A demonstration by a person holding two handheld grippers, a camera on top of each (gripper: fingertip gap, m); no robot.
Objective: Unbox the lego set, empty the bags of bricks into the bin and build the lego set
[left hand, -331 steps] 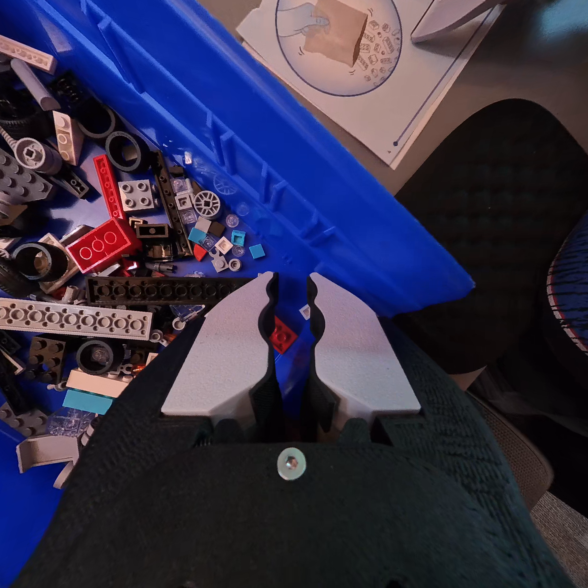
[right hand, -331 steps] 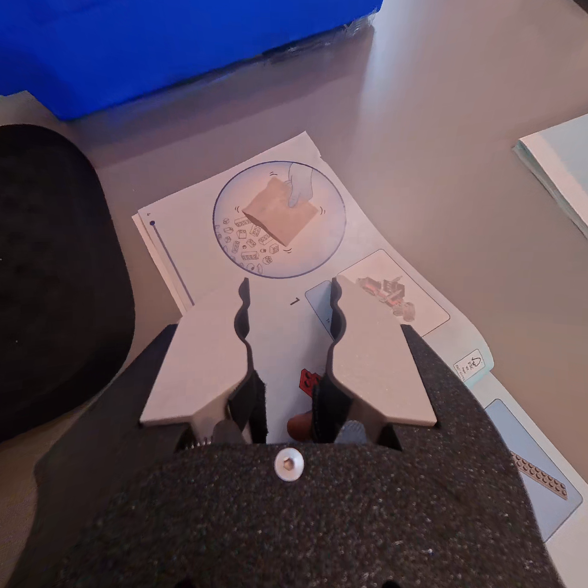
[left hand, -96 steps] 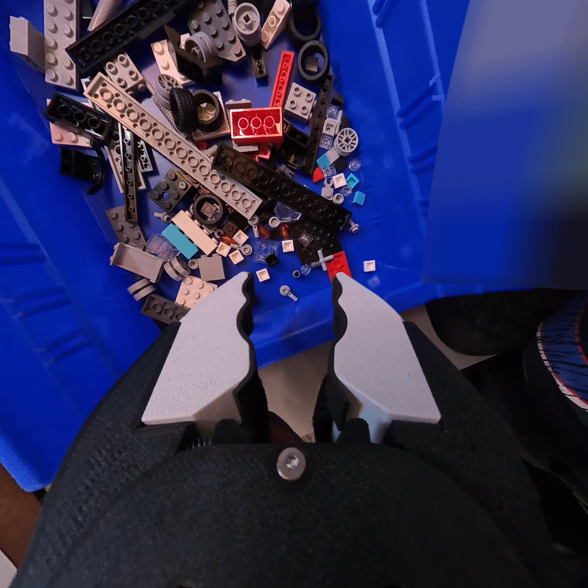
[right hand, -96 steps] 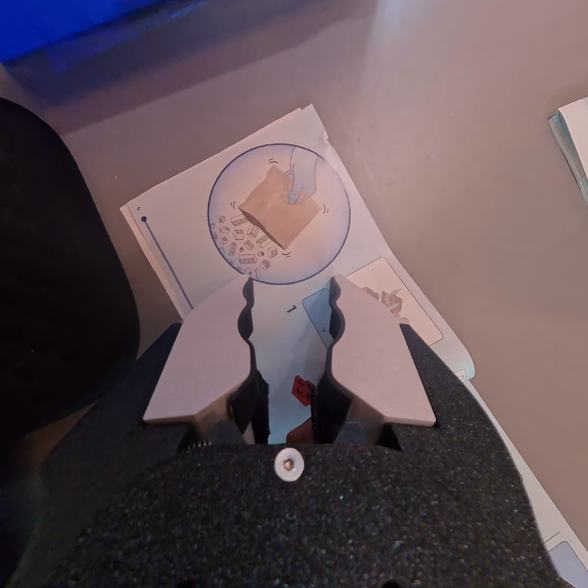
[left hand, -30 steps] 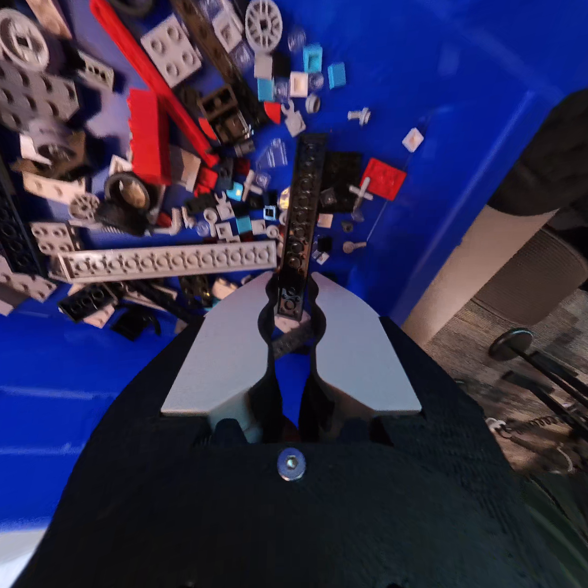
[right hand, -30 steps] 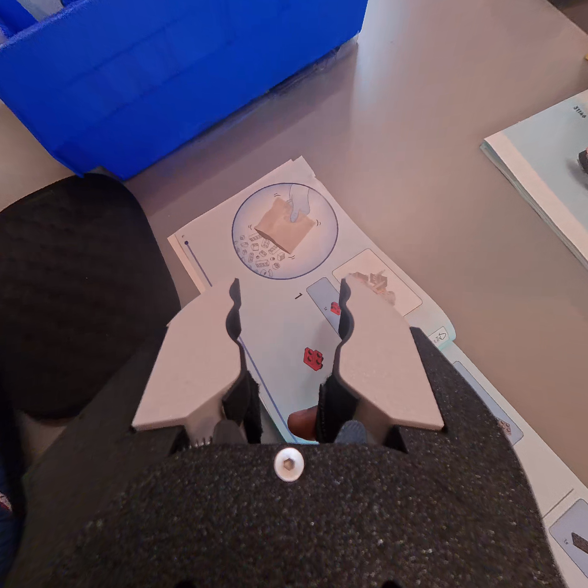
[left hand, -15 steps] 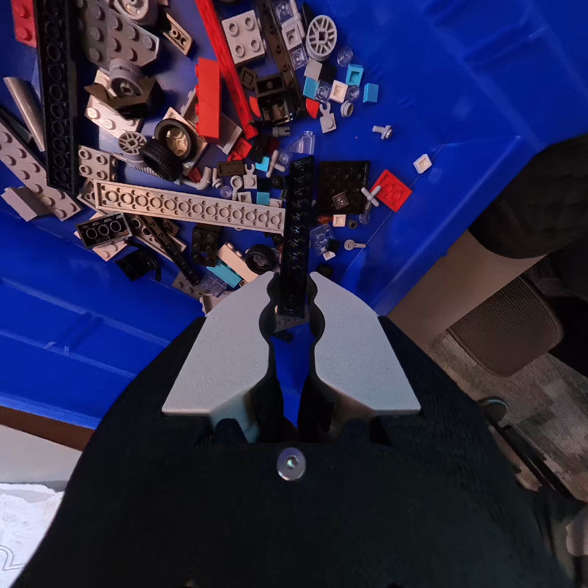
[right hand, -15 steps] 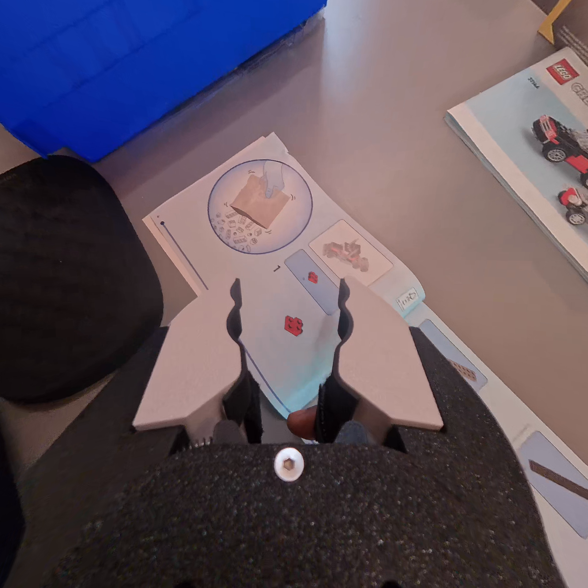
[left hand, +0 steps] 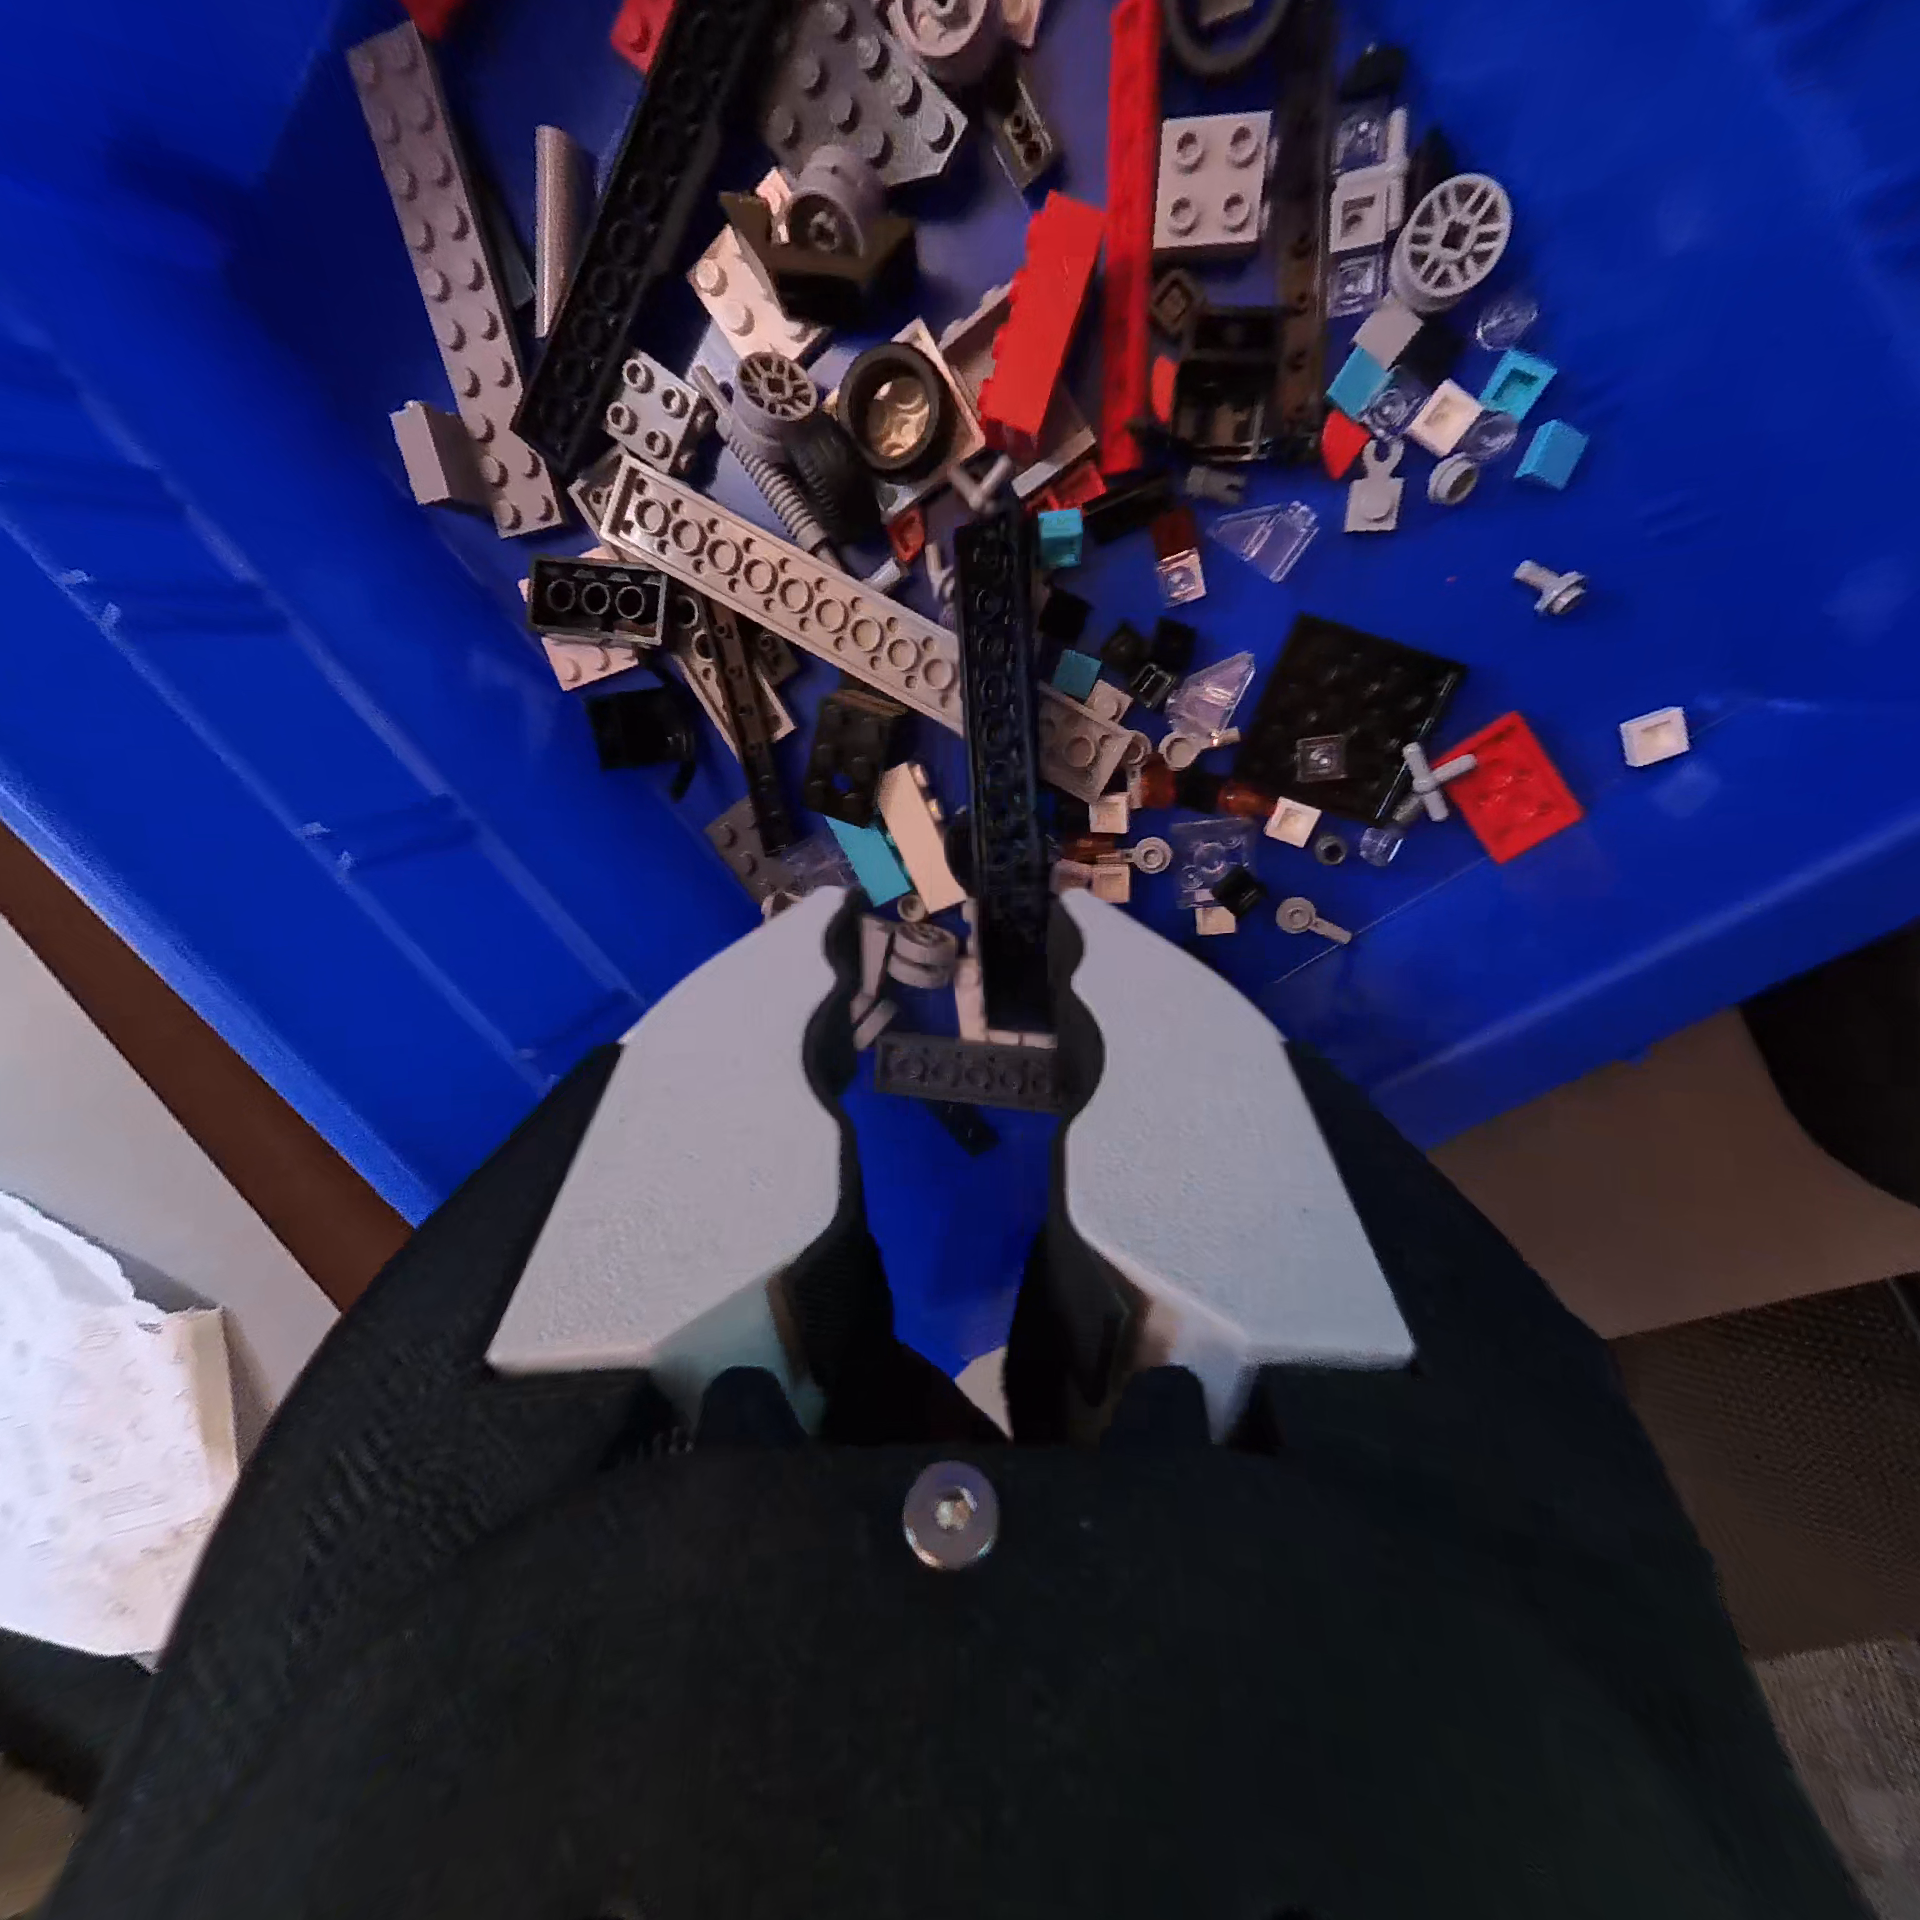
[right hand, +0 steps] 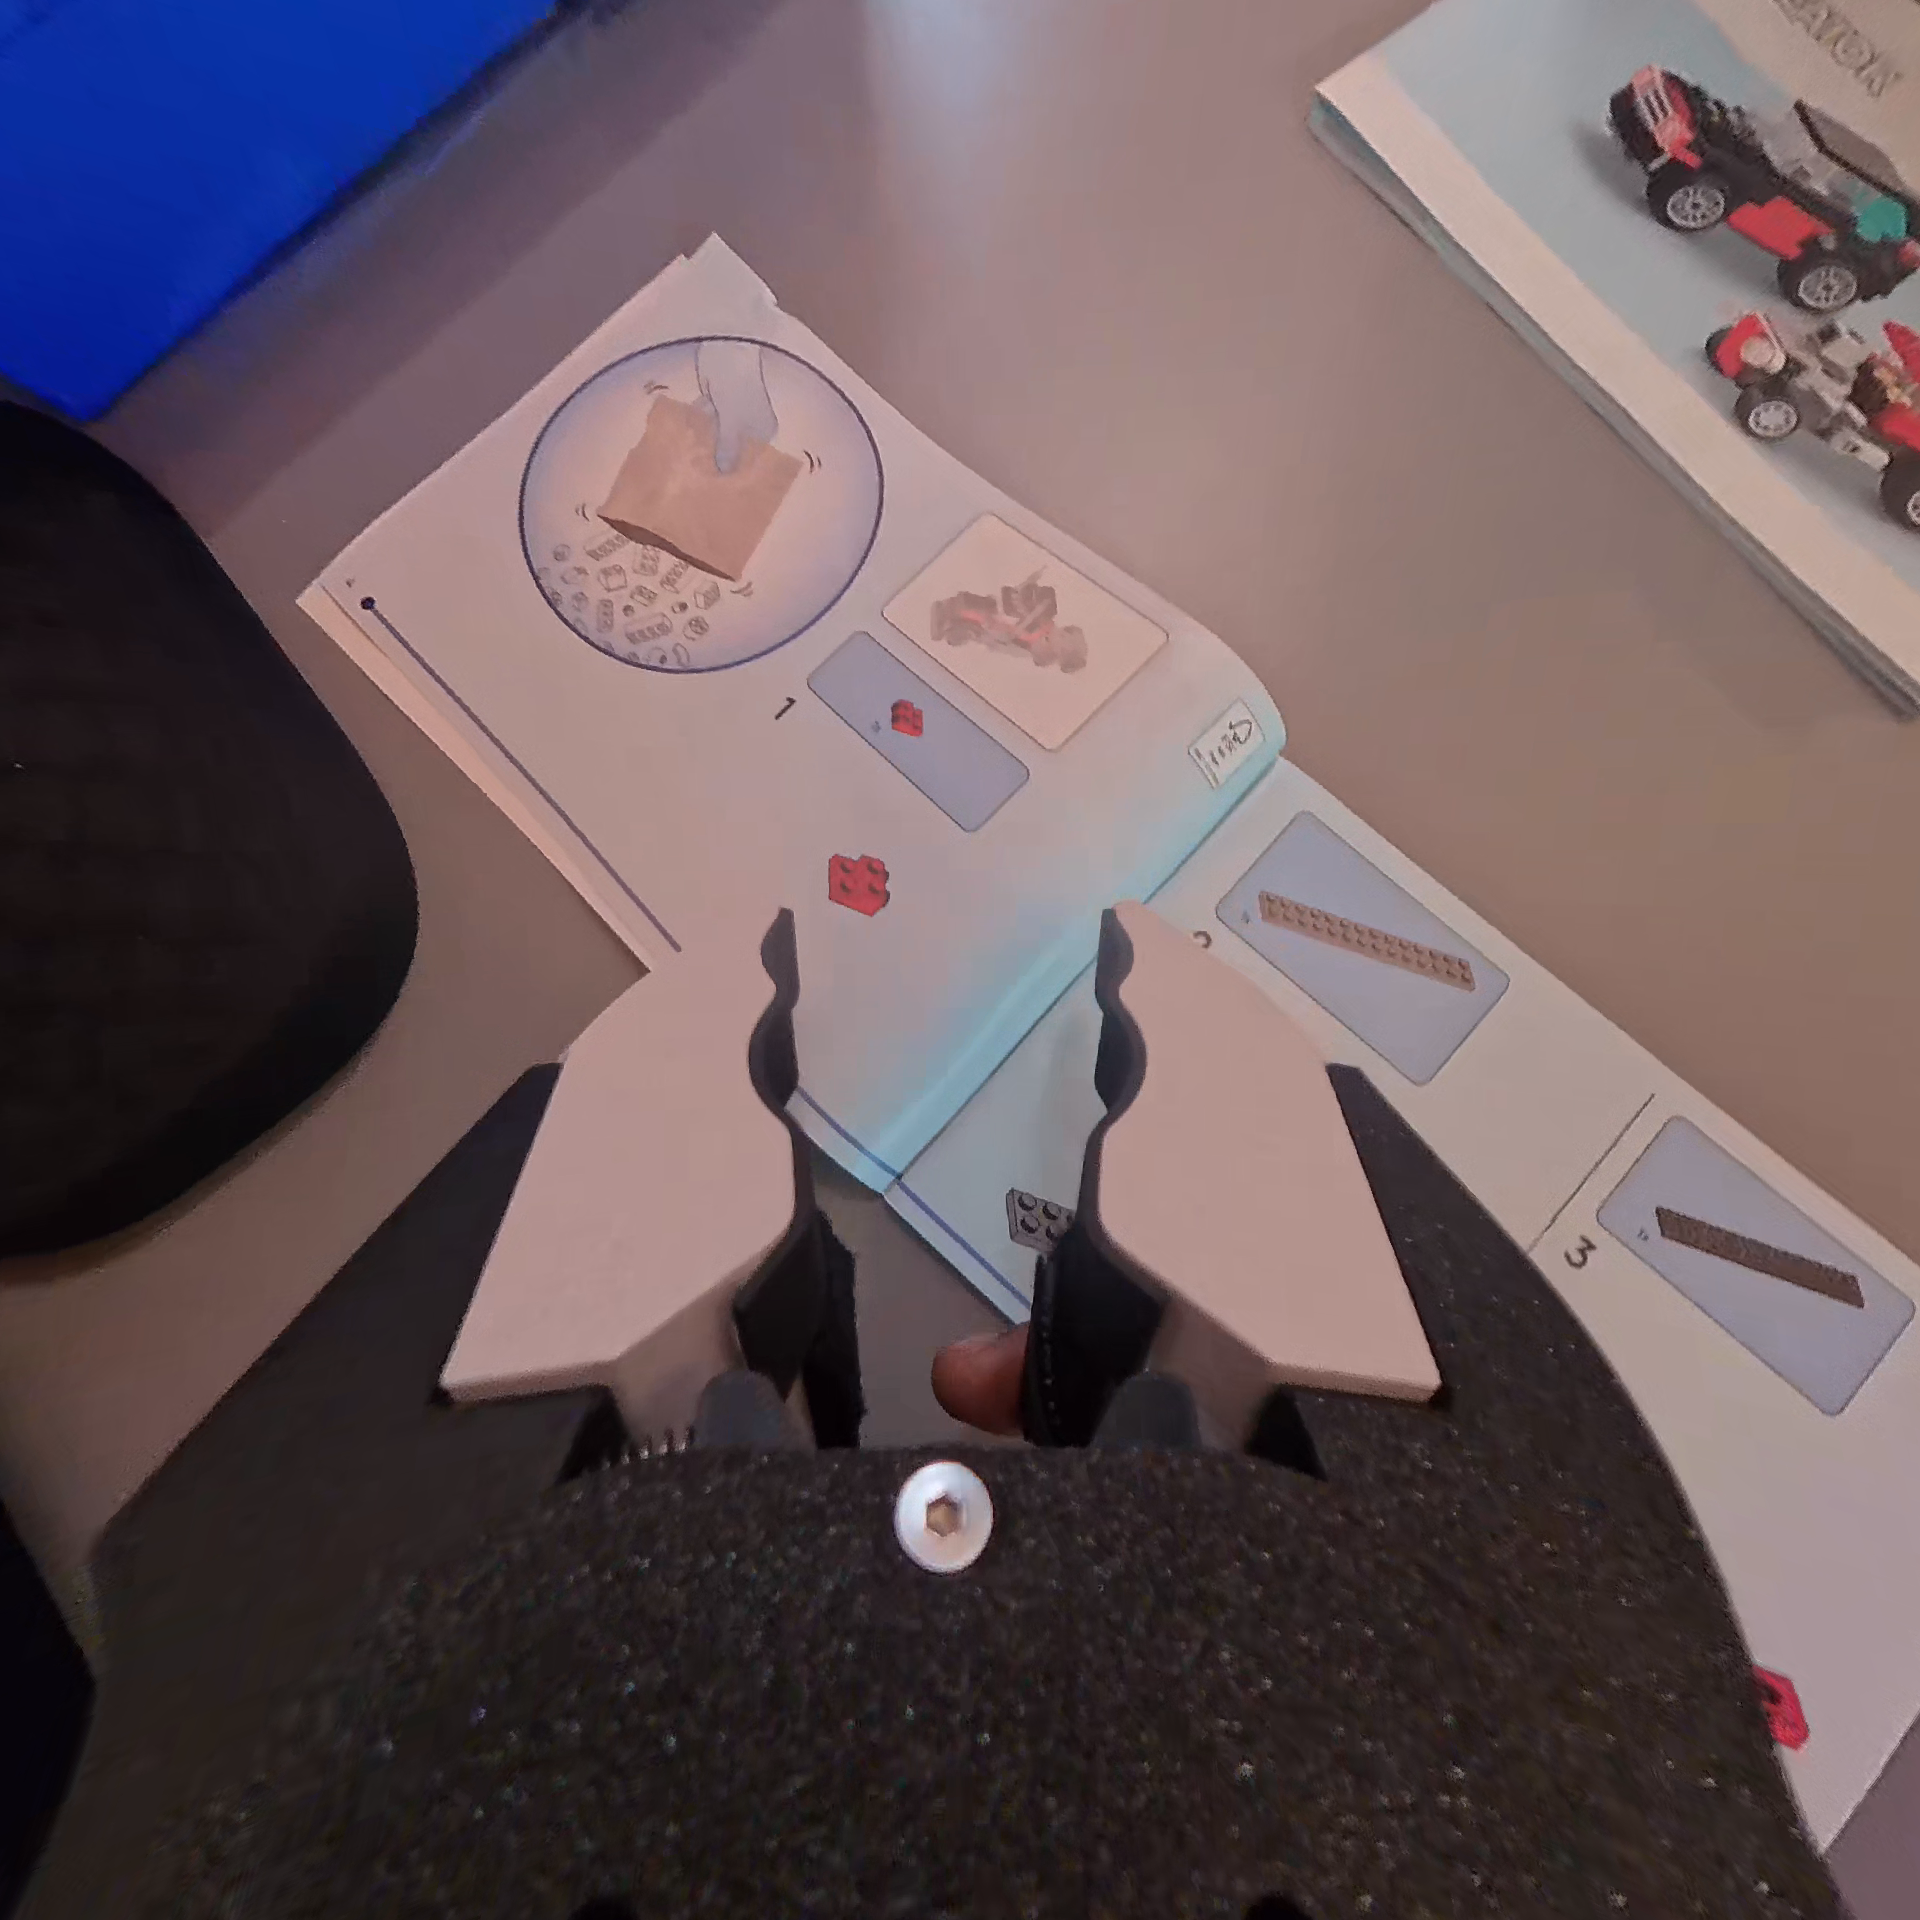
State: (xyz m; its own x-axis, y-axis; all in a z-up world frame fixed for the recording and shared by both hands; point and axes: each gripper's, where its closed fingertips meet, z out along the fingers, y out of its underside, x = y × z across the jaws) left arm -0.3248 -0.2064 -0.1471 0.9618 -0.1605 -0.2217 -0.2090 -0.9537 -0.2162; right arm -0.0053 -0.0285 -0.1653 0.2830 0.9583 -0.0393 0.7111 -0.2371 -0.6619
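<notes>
Evidently the unboxing and emptying are done: loose bricks lie scattered over the floor of the blue plastic bin (left hand: 260, 727), and no bags show in either view. Building has barely begun, as I judge it. My left hand-held gripper (left hand: 956, 925) hangs over the bin in the middle of its frame with its jaws apart; the long black studded plate (left hand: 1003, 769) runs up from between the tips, leaning by the right finger, but I cannot tell whether anything pinches it, so I call this one open. A long grey holed plate (left hand: 790, 603) lies just left of it, and a small red square plate (left hand: 1512, 784) sits at the right of the heap.

My right hand-held gripper (right hand: 945, 925) is open and empty above the open paper instruction booklet (right hand: 727, 748), at its first steps. A second closed booklet (right hand: 1662, 312) lies at upper right.

Both booklets rest on a smooth grey worktop (right hand: 1195, 312), the bin at upper left. A dark padded chair back (right hand: 156, 831) fills the left edge.
</notes>
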